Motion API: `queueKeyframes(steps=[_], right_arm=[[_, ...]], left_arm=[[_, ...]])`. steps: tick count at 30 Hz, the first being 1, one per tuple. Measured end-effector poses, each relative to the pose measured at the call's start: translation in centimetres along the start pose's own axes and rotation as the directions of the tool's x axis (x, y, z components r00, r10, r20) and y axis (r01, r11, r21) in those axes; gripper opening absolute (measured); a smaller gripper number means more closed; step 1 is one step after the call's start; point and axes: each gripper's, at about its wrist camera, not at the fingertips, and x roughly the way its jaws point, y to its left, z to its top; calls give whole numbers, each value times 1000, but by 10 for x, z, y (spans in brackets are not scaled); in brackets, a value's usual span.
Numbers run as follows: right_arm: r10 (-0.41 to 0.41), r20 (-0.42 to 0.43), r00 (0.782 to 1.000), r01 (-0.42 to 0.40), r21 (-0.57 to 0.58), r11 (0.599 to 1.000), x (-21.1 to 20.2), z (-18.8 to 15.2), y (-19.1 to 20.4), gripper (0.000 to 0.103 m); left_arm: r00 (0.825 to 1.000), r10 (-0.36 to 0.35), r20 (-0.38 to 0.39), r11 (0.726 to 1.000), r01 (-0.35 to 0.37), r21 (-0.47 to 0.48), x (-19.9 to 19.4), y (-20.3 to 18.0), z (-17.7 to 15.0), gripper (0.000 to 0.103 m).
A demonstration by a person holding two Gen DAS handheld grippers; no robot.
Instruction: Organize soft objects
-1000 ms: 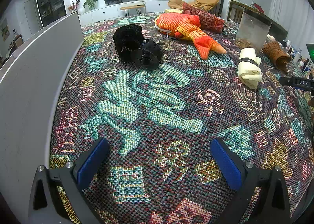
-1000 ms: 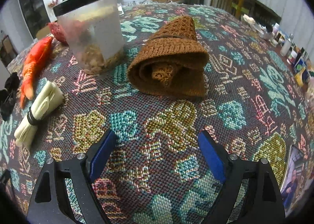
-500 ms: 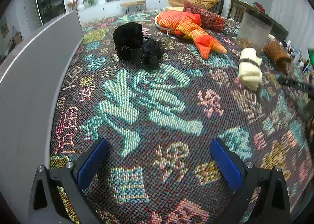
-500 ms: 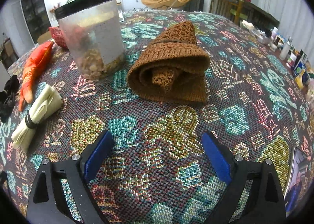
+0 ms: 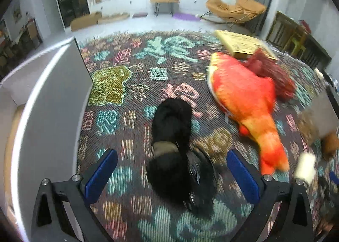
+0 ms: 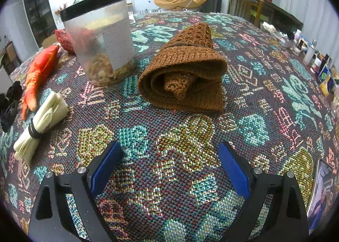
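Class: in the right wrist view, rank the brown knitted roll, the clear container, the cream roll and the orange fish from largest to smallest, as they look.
1. Brown knitted roll
2. Clear container
3 and 4. Cream roll and orange fish look alike; the fish lies farther off, so I leave these unranked.

In the left wrist view, most of the scene is smeared by motion blur. The black soft bundle (image 5: pixel 171 148) is rendered as a dark mass, and what the buckled part at its right consists of cannot be told. The tail of the orange fish plush (image 5: pixel 250 106) is blurred, and the pale roll (image 5: pixel 305 167) beside it is reduced to a white smudge. The grey panel (image 5: pixel 50 102) is cut off by the left edge. In the right wrist view, the black bundle (image 6: pixel 9 104) is clipped by the left edge, and a flat item (image 6: pixel 322 191), possibly a phone, is cut off at the right.
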Motion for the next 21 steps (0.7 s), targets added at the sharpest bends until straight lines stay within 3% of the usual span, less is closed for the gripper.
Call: queueKeyframes(steps=[2, 4, 5, 6, 8, 10, 12, 13, 16, 18, 21], right_arm=[[-1, 0, 1000, 1, -3, 1000, 0, 0, 1, 95], [-1, 0, 1000, 1, -5, 1000, 0, 0, 2, 95], [-1, -1, 1000, 1, -4, 1000, 1, 1, 1, 95], [1, -2, 1000, -1, -5, 1000, 1, 1, 1, 95], [22, -40, 999, -23, -17, 1000, -1, 3, 1, 95], [80, -83, 993, -80, 9, 997, -15, 5, -2, 93], [187, 15, 982, -188, 102, 977, -47, 11, -19, 94], [191, 67, 979, -200, 161, 967, -60, 19, -32, 94], [212, 114, 971, -237, 295, 926, -65, 48, -64, 94], [225, 2, 974, -215, 297, 930, -36, 76, -68, 94], [224, -190, 956, -170, 264, 949, 17, 93, -53, 94]], left_arm=[[999, -43, -33, 997, 41, -63, 13, 11, 6, 98], [992, -97, -79, 987, 85, -137, 28, 21, 8, 72], [988, -120, -97, 981, 102, -166, 34, 23, 8, 51], [991, -115, -66, 978, 101, -182, 32, 28, 9, 31], [985, -161, -68, 967, 143, -210, 30, 35, 12, 28], [984, -180, -19, 955, 170, -245, 17, 45, 14, 28], [982, -189, 19, 946, 187, -265, 4, 52, 18, 28], [981, -188, 42, 945, 193, -264, -5, 55, 20, 28], [976, -196, 93, 946, 213, -246, -30, 56, 27, 28], [971, -211, 111, 947, 231, -221, -45, 52, 30, 28], [963, -236, 132, 950, 258, -179, -67, 48, 28, 28]])
